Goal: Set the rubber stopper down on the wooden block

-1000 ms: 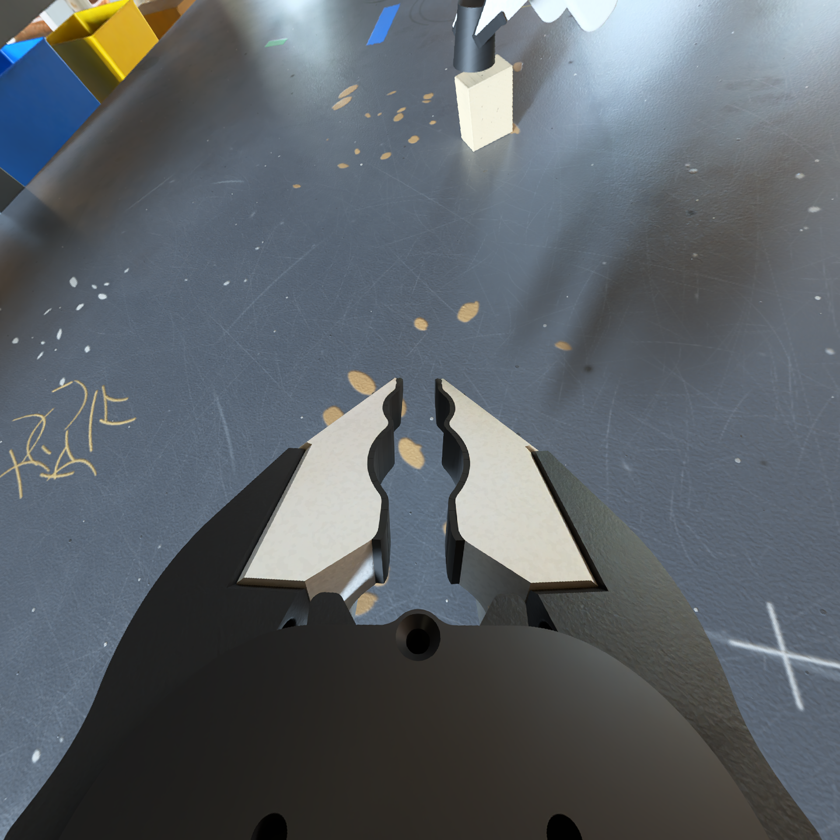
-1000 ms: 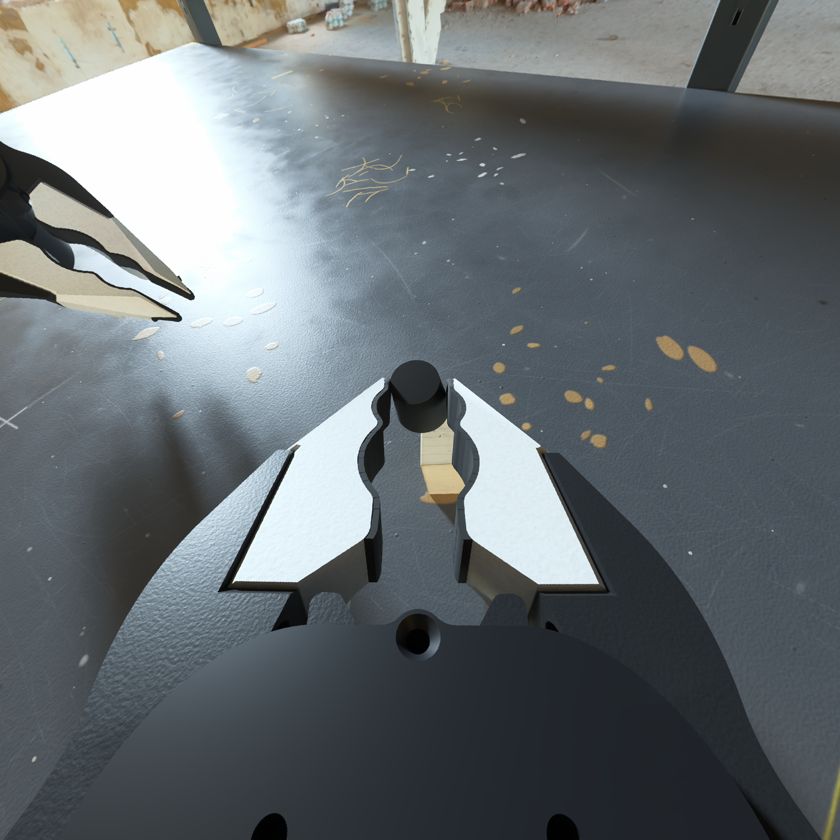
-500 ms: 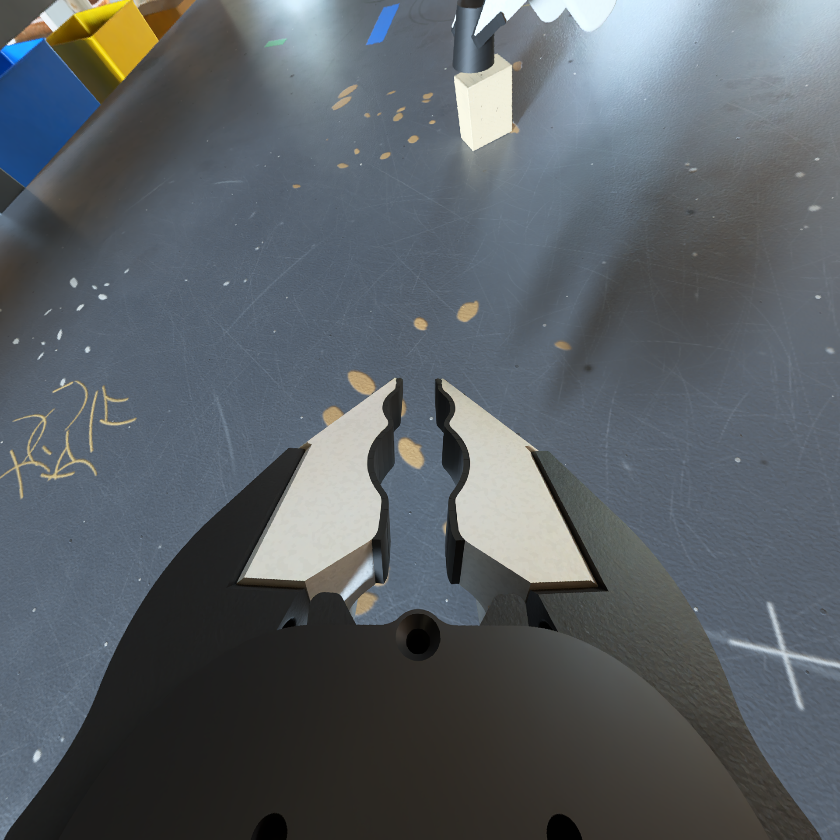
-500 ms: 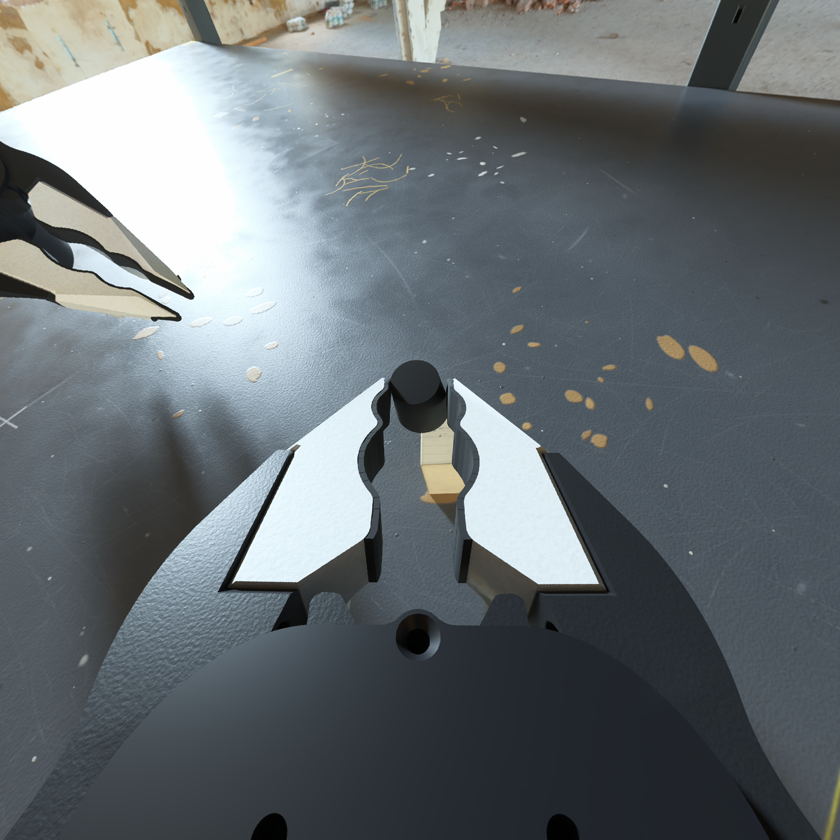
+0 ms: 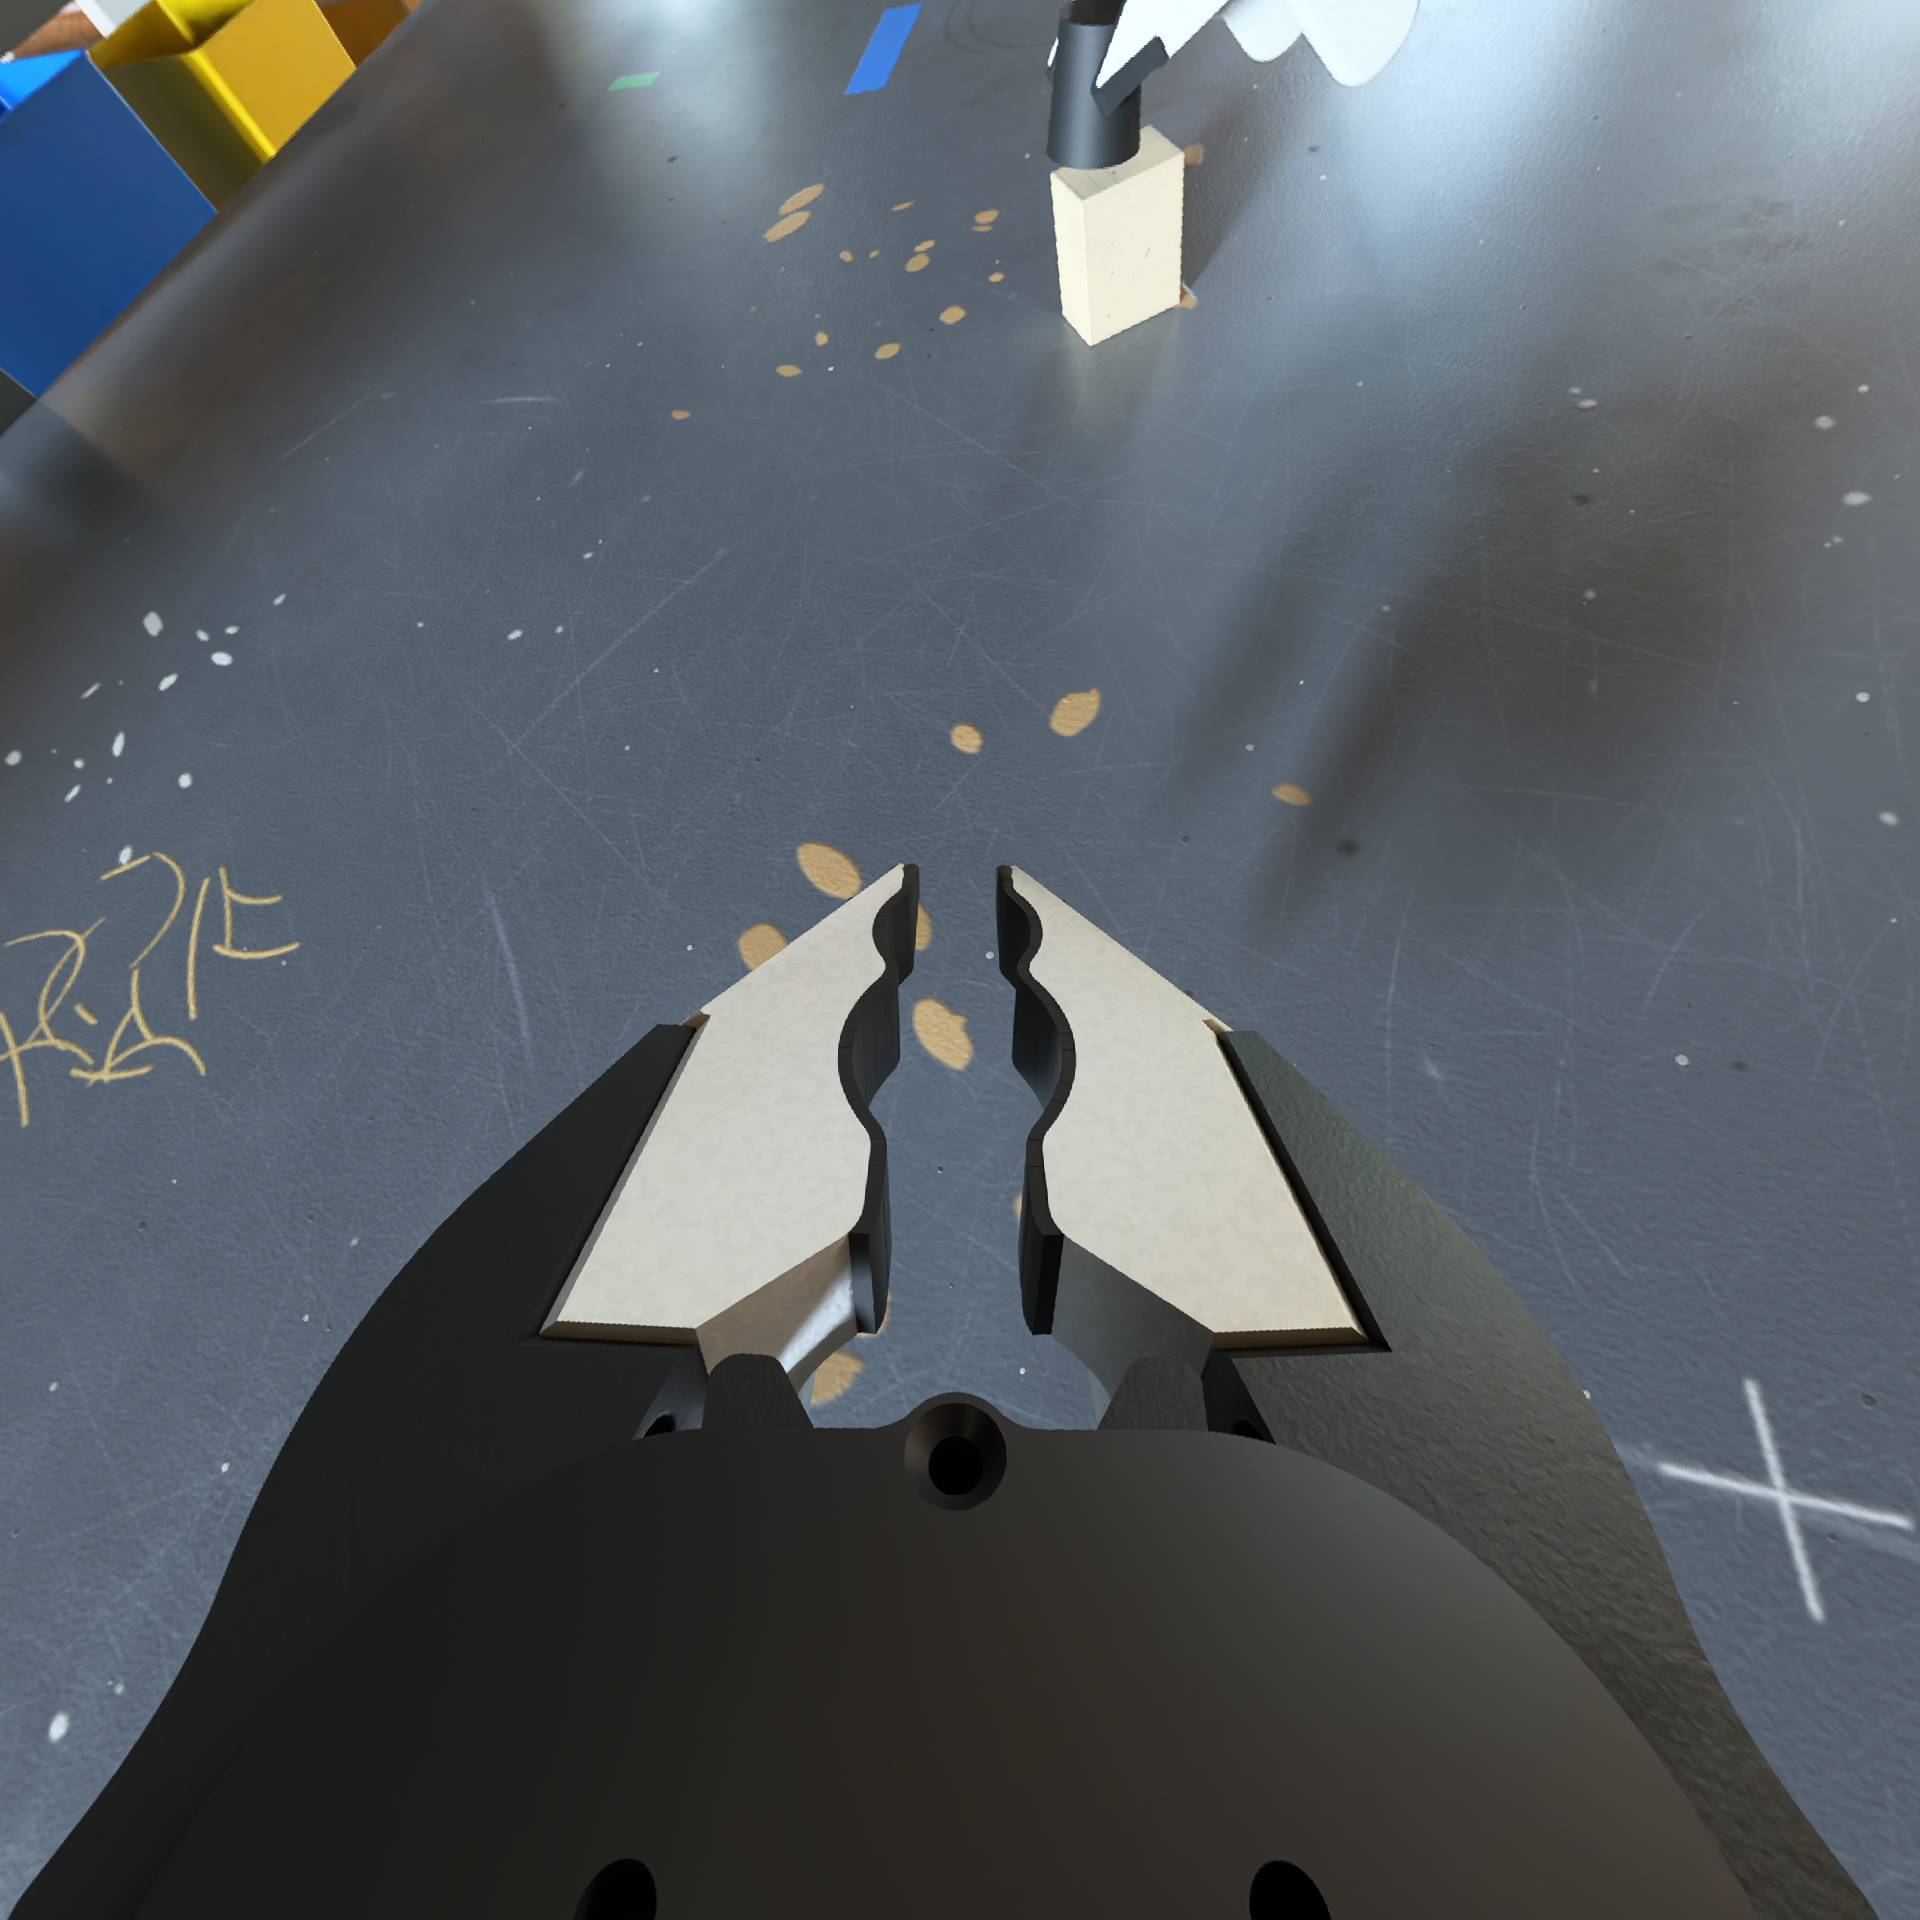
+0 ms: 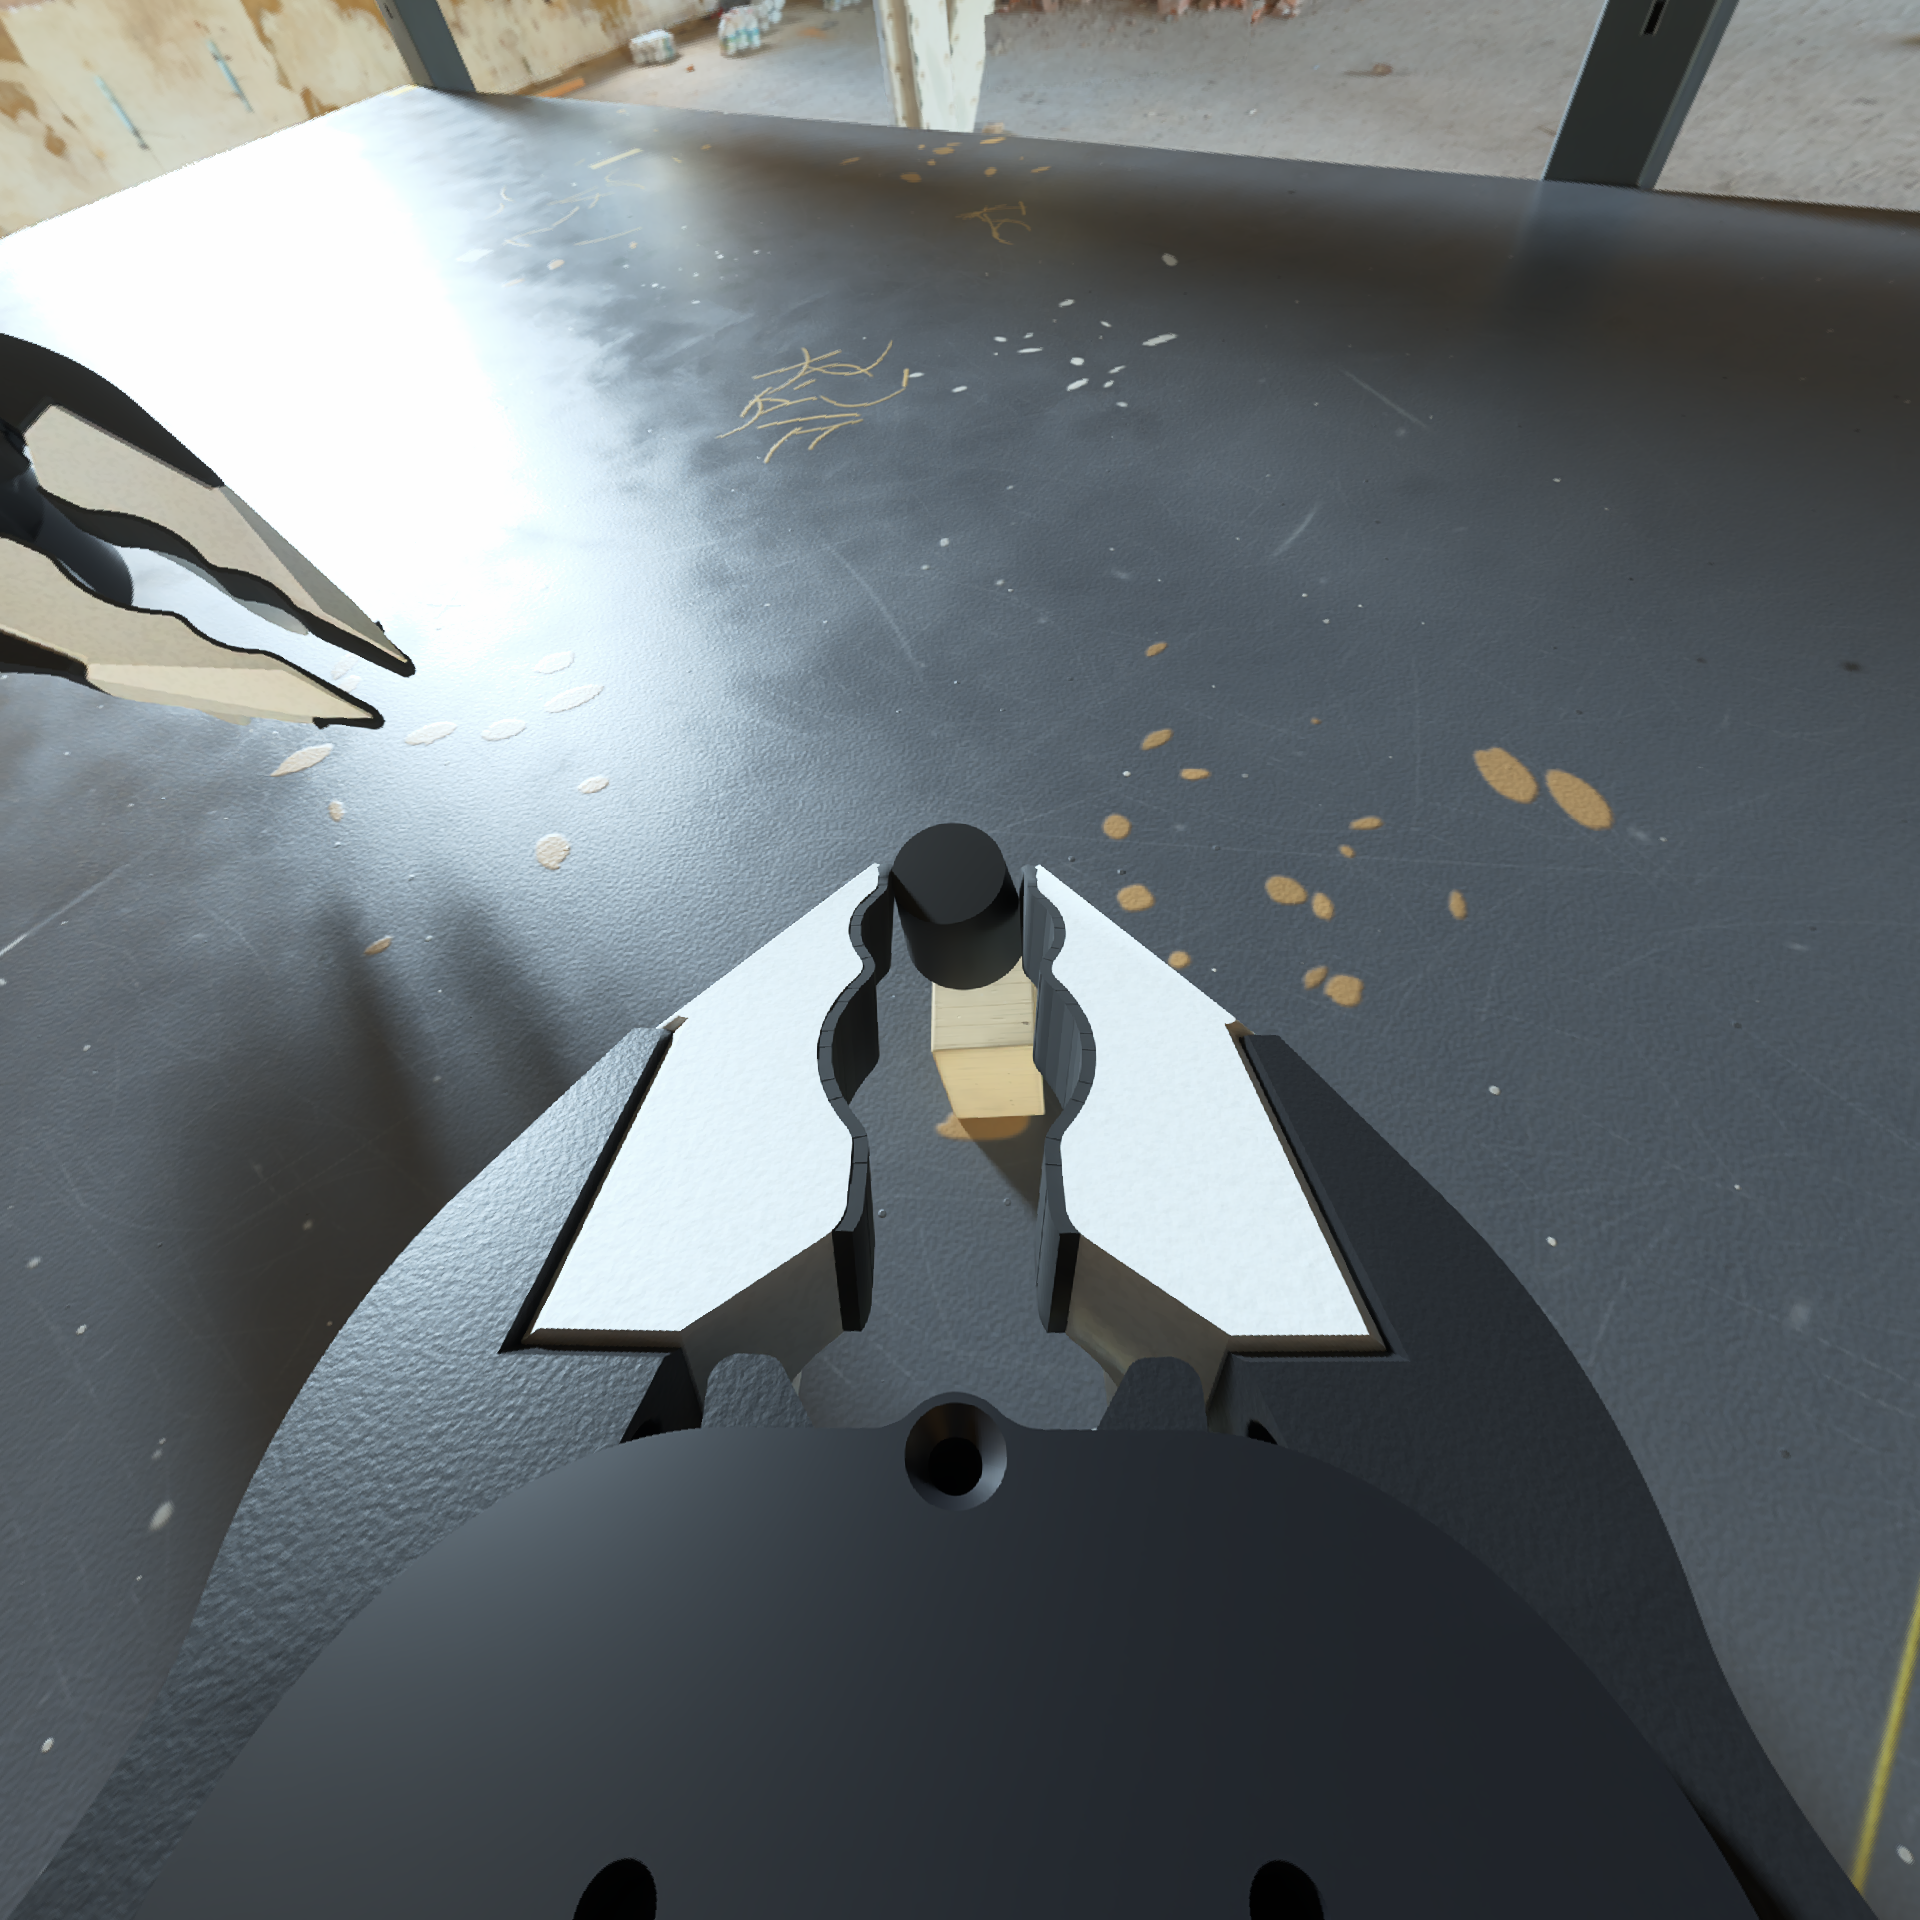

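Black rubber stopper (image 6: 951,904) sits between the fingertips of my right gripper (image 6: 954,883), directly over the pale wooden block (image 6: 987,1060), which stands upright on the dark grey table (image 6: 1351,540). From the right wrist view the jaws flank the stopper on both sides and appear closed on it, with the block's top just beneath the stopper's base. From the left wrist view the stopper (image 5: 1086,114) appears to meet the near upper corner of the block (image 5: 1120,244), and no gap between them is visible. Whether its full weight rests there I cannot confirm from either view.

My left gripper (image 5: 954,883) is idle, well apart from the block, hanging over bare table with its jaws slightly parted and nothing between them.

Assessment: carriage to the block is done and the stopper looks seated or very nearly so. Remaining, in my judgement: release the grip and draw the right gripper clear without dragging the stopper.

Concern noted: the stopper seems offset toward one edge of the block's narrow top, so it may tip on release
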